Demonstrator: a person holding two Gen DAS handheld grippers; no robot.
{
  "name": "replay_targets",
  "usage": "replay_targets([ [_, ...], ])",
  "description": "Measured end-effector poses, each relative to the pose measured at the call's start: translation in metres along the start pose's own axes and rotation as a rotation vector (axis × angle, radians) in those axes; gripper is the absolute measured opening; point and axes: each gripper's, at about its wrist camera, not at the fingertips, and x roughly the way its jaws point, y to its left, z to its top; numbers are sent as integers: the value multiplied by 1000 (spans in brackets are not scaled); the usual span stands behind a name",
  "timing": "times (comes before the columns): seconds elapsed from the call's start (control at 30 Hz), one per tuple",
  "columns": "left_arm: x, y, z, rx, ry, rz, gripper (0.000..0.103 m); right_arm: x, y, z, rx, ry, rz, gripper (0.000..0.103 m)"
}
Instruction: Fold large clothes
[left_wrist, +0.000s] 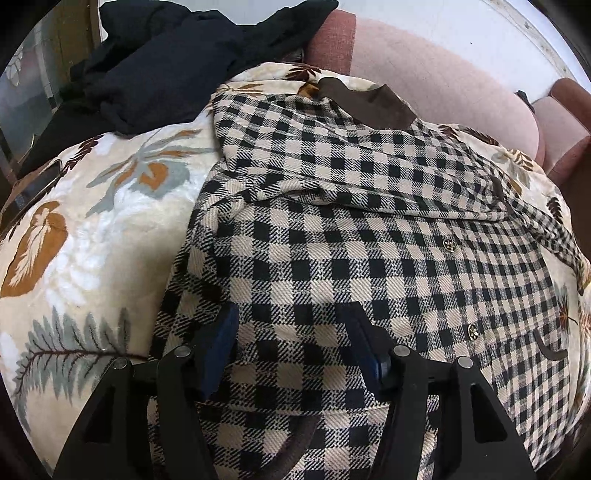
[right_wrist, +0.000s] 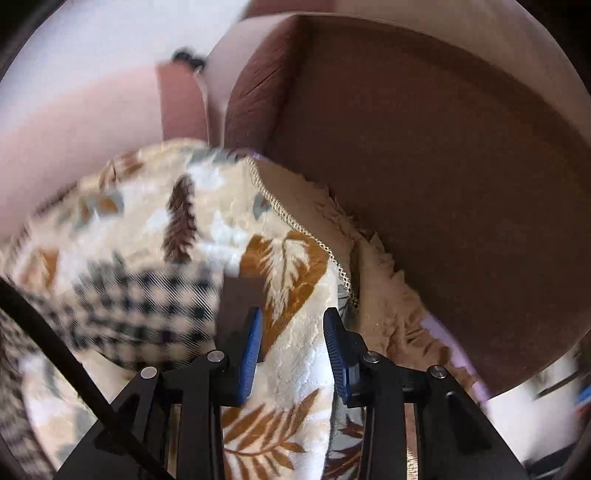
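A black-and-beige checked jacket (left_wrist: 351, 229) with a brown collar (left_wrist: 373, 103) lies spread on a cream leaf-patterned blanket (left_wrist: 110, 229); one sleeve is folded across its chest. My left gripper (left_wrist: 291, 317) hovers over the jacket's lower part, open, its blue pads apart with checked cloth lying under them. In the blurred right wrist view, my right gripper (right_wrist: 293, 314) is open above the blanket (right_wrist: 295, 362) near its chain-stitched edge. The jacket (right_wrist: 147, 295) shows to its left, not between the pads.
A heap of black clothing (left_wrist: 177, 55) lies at the far left of the blanket. A pink sofa backrest (left_wrist: 424, 74) runs behind. A brown seat cushion (right_wrist: 424, 166) lies right of the blanket's edge. A black cable (right_wrist: 55, 350) crosses the lower left.
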Motion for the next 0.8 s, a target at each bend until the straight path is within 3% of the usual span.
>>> replay_targets([
  [0.07,1,-1,-1,0,8,-14,58,-3,-12,-11,87,11,128,54],
  [0.13,4,-3,-3,-4,24,-31,58,5,-18,-27,172,44,277,56],
  [0.23,6,-6,-4,22,19,-14,58,34,-15,-51,280,122,417,56],
  [0.43,6,-11,-7,46,13,-23,58,97,-3,-77,507,210,521,56],
  [0.63,9,-15,-6,61,15,-24,58,118,8,-59,607,147,526,61],
  [0.67,9,-15,-5,60,15,-26,58,118,9,-54,606,147,533,49],
  [0.7,9,-15,-5,58,15,-27,58,118,10,-47,602,156,562,10],
  [0.73,9,-15,-5,53,17,-32,58,117,11,-43,599,162,571,4],
  [0.8,10,-14,-4,44,20,-40,58,105,15,-30,566,125,552,4],
])
